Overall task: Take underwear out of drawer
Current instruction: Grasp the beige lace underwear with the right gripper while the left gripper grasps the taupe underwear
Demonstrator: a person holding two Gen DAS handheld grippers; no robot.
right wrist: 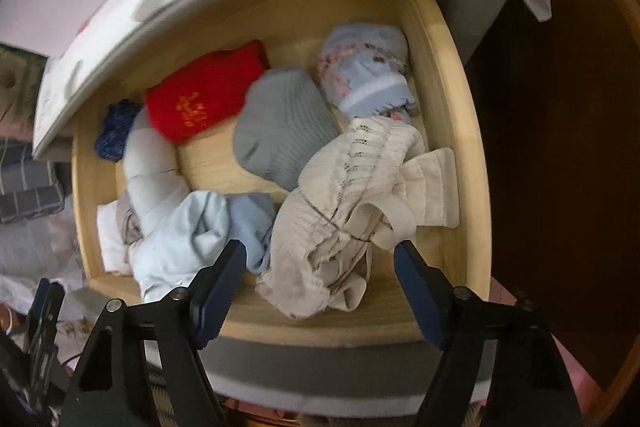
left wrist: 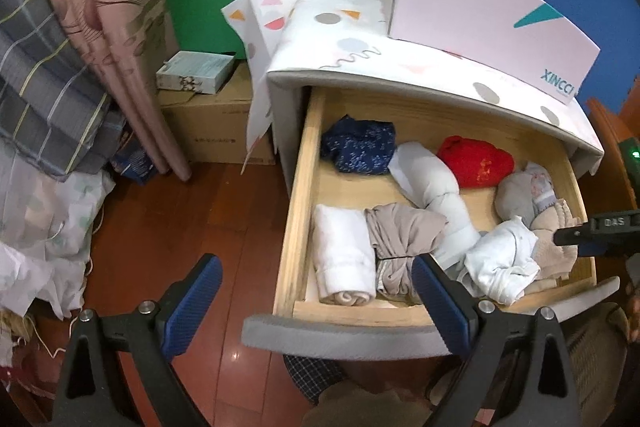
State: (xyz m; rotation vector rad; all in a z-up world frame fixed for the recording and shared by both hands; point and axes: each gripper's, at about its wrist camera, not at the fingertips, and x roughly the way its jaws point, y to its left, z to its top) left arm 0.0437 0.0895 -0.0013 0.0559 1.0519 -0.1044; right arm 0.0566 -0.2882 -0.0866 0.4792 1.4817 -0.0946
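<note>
Your drawer (left wrist: 298, 187) stands pulled out, so the opening step is done, but nothing has come out yet. Your right gripper (right wrist: 320, 277) hangs over the beige underwear (right wrist: 340, 195) at the drawer's front right, fingers apart and not gripping. Your left gripper (left wrist: 316, 291) is spread wide, empty, near the drawer front.
</note>
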